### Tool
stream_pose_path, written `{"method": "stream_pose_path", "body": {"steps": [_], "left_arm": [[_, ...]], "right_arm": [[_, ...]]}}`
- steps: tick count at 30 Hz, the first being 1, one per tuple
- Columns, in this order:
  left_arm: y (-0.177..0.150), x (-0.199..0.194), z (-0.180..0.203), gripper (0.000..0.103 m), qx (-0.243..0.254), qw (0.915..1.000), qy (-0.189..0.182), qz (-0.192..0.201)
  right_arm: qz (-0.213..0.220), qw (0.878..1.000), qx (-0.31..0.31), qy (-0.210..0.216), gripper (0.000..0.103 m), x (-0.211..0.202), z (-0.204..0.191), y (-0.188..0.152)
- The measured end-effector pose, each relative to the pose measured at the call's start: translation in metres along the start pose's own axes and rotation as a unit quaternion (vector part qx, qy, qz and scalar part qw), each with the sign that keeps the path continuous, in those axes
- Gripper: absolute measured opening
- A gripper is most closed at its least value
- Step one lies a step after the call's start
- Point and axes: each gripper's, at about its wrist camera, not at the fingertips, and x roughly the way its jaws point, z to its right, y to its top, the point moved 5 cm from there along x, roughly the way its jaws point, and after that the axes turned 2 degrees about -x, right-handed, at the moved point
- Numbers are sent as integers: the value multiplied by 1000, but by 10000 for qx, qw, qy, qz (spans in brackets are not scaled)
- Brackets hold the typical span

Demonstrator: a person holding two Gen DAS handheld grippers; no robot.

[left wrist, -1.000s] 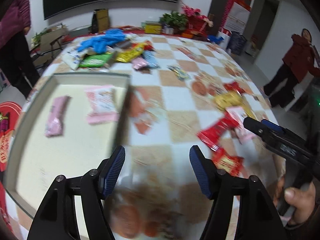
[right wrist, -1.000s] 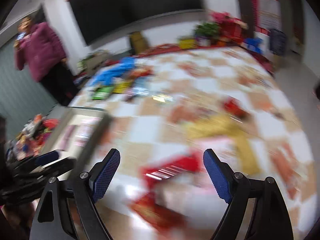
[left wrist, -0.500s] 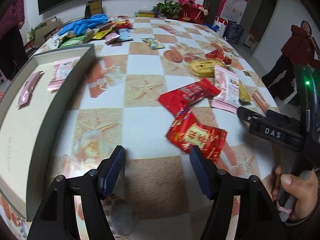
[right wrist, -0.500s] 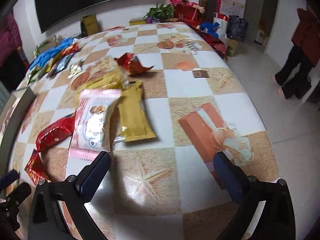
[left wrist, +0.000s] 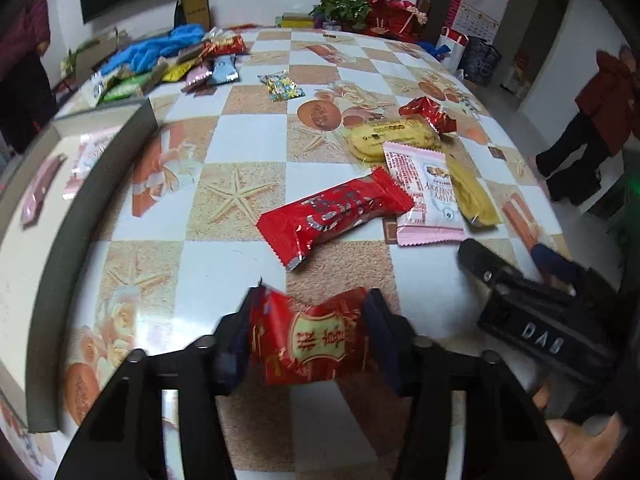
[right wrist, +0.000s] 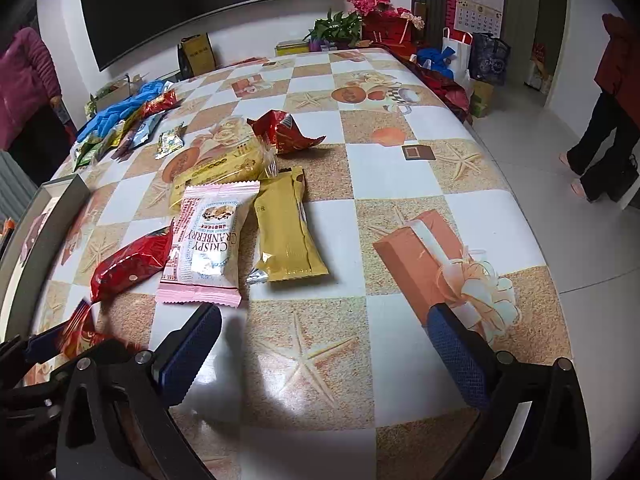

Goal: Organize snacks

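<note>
The left tool (left wrist: 306, 334) is closing, a red snack packet (left wrist: 308, 340) between its pads and touching both, low over the checkered tabletop (left wrist: 240, 140). Just ahead lies a longer red packet (left wrist: 334, 212); the tray (left wrist: 72, 216) sits to its left. The right tool (right wrist: 326, 350) stands released, jaws wide and empty, with the pink cranberry packet (right wrist: 208, 240) just ahead-left and a gold packet (right wrist: 284, 228) beside it.

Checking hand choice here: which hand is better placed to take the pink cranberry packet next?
Right, probably. The right tongs stand wide open and empty just short of the pink cranberry packet, while the left tongs are closing on a red snack packet already between their pads.
</note>
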Motion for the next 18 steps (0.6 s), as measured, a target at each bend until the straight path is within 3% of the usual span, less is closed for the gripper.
{"method": "stream_pose_path", "body": {"steps": [4,8,12,18], "left_arm": [[-9,-9,-13,51,-143,9997,-198,-25],[-13,-15,-19,51,195,9997,-4,143],[-19,-24,-19,52,501,9982,-201,268],[-27,-36,-17,69,1277,9902,-348,443]], "right_arm": [[5,10000,-10,29,103,0,-1,0],[-14,10000,-81,20,103,1,-3,0],[-43,9999,-167,-11,103,2,-6,0],[-56,9998,-196,-32,103,2,-7,0]]}}
